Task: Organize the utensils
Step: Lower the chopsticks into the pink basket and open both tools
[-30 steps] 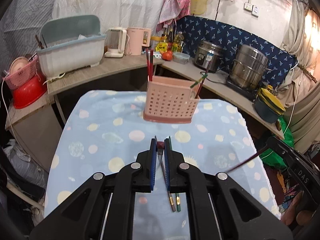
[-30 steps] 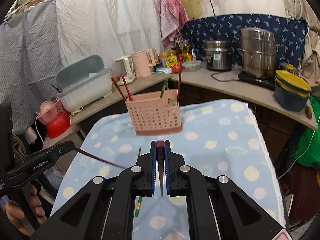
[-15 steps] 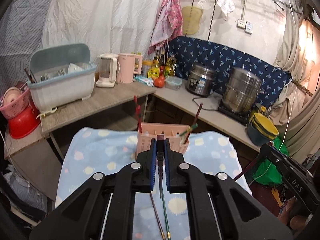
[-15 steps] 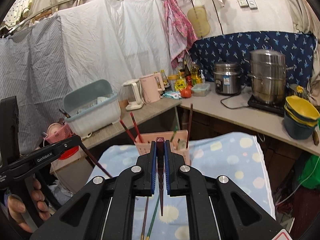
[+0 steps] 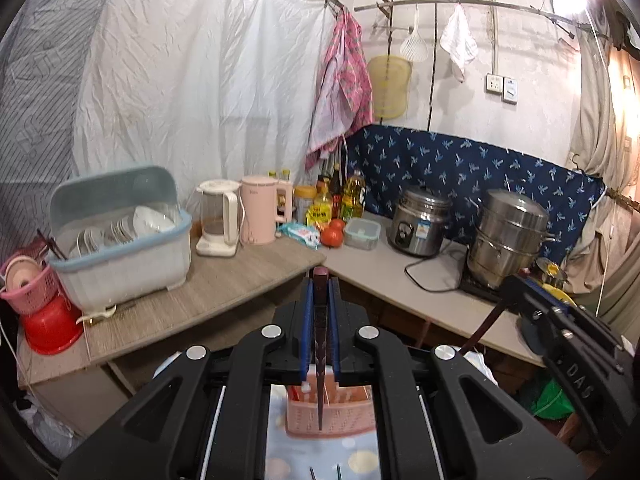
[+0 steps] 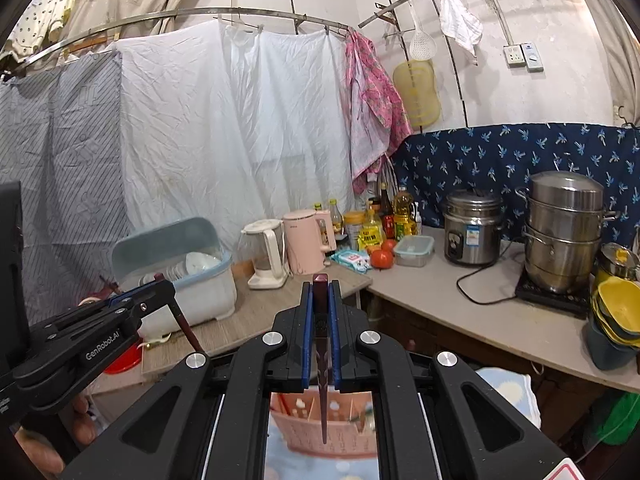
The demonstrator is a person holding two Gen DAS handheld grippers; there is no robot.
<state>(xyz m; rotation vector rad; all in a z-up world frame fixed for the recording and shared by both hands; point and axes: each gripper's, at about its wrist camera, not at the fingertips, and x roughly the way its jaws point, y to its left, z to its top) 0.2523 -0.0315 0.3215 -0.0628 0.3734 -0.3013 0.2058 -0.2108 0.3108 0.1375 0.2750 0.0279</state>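
Left claw (image 5: 320, 280) and right claw (image 6: 320, 282) both clamped tight, raised.

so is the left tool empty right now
No, the left tool is shut on a dark chopstick that hangs down between its blue pads, its tip over the pink basket.

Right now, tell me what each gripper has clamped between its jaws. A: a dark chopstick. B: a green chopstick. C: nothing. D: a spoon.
A: a dark chopstick hangs clamped in the left gripper, another chopstick in the right gripper, both above the pink basket.
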